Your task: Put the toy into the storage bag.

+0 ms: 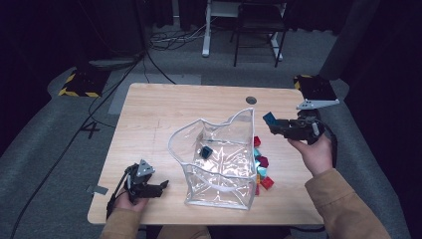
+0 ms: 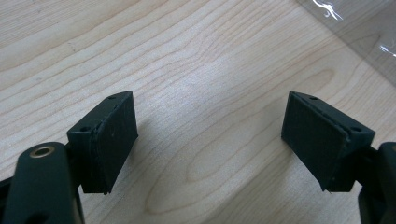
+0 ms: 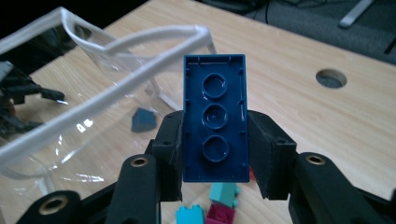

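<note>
Right tool (image 3: 215, 144) is clamped on a dark blue brick (image 3: 215, 116): pads on its long sides, hollow underside with three round tubes facing the camera, upper half sticking out past the fingertips. In the high view the same brick (image 1: 269, 118) shows at the tip of the right tool (image 1: 276, 125), held above the desk (image 1: 149, 114), just beside the raised corner of the clear bag (image 1: 219, 159).

Bag's white-trimmed rim (image 3: 93, 107) sits ahead-left of the held brick, mouth open. One dark block (image 3: 142, 120) lies inside on the bag floor, seen through the plastic; also visible from above (image 1: 206, 151).

Below the right tool: loose bricks on the desk, teal (image 3: 224, 193) and magenta (image 3: 219, 213), partly cut off by the frame edge and the tool body. From above they read as a red/teal/magenta cluster (image 1: 262, 167) along the bag's far side from the left tool, some masked by the bag wall; exact count unclear.

Round hole in the desk (image 3: 330, 78) ahead-right of the brick.

Left tool (image 2: 210, 140) is spread wide, nothing between the pads, bare wood underneath. Bag edge (image 2: 355, 32) clips the upper-right corner. High view puts the left tool (image 1: 158, 188) low near the desk's front edge, apart from the bag.
</note>
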`<state>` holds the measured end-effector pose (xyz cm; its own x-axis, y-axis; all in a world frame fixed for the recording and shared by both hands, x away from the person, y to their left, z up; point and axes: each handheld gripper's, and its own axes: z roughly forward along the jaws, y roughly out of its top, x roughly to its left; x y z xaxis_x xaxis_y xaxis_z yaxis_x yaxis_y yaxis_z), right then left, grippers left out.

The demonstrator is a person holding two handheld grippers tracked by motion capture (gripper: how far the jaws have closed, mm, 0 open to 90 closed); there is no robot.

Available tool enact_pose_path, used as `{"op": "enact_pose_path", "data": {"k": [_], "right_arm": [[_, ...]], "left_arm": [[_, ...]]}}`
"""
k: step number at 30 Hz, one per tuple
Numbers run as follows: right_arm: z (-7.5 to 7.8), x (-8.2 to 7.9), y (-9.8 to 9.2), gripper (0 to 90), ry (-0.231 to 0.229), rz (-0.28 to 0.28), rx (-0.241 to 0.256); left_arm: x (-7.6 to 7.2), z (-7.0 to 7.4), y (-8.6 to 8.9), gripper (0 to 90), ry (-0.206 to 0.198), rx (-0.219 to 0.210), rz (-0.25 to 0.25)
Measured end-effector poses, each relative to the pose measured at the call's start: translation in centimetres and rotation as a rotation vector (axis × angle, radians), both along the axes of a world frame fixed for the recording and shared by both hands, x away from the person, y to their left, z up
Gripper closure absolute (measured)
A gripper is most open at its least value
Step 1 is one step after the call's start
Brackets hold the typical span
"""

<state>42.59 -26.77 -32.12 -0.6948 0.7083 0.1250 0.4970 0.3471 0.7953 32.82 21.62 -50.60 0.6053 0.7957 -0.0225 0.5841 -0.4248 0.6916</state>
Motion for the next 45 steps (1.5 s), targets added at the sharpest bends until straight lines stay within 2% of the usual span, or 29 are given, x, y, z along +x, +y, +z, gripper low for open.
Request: {"op": "enact_pose_path", "data": {"k": [3,5,13,16,22,38,41,45], "right_arm": [[0.9,-0.9,0.1,58.6,-0.042,0.007,0.031],[1.5,-1.2,0.2,58.6,-0.053,0.024,0.049],[3.2,-2.1,1.9,58.6,-0.089,0.084,0.059],[3.3,-2.1,2.4,58.6,-0.088,0.096,0.07],[4.0,-2.5,4.7,58.6,-0.093,0.165,0.082],[5.1,-3.0,10.2,58.6,-0.084,0.303,0.062],[5.1,-3.0,10.7,58.6,-0.082,0.313,0.057],[4.5,-2.8,11.7,58.6,-0.057,0.335,0.035]], "left_arm": [[0.0,0.0,0.0,18.6,0.0,-0.001,0.0],[0.0,0.0,0.0,18.6,0.0,-0.001,0.0],[0.0,0.0,0.0,18.5,0.001,-0.001,-0.002],[0.0,0.0,0.0,18.4,0.001,-0.002,-0.003],[0.0,0.0,0.0,18.1,0.002,-0.005,-0.001],[0.0,0.0,0.0,18.1,0.001,0.0,-0.004],[0.0,0.0,0.0,17.9,0.001,0.004,-0.002],[0.0,0.0,0.0,17.7,0.0,0.004,-0.002]]}}
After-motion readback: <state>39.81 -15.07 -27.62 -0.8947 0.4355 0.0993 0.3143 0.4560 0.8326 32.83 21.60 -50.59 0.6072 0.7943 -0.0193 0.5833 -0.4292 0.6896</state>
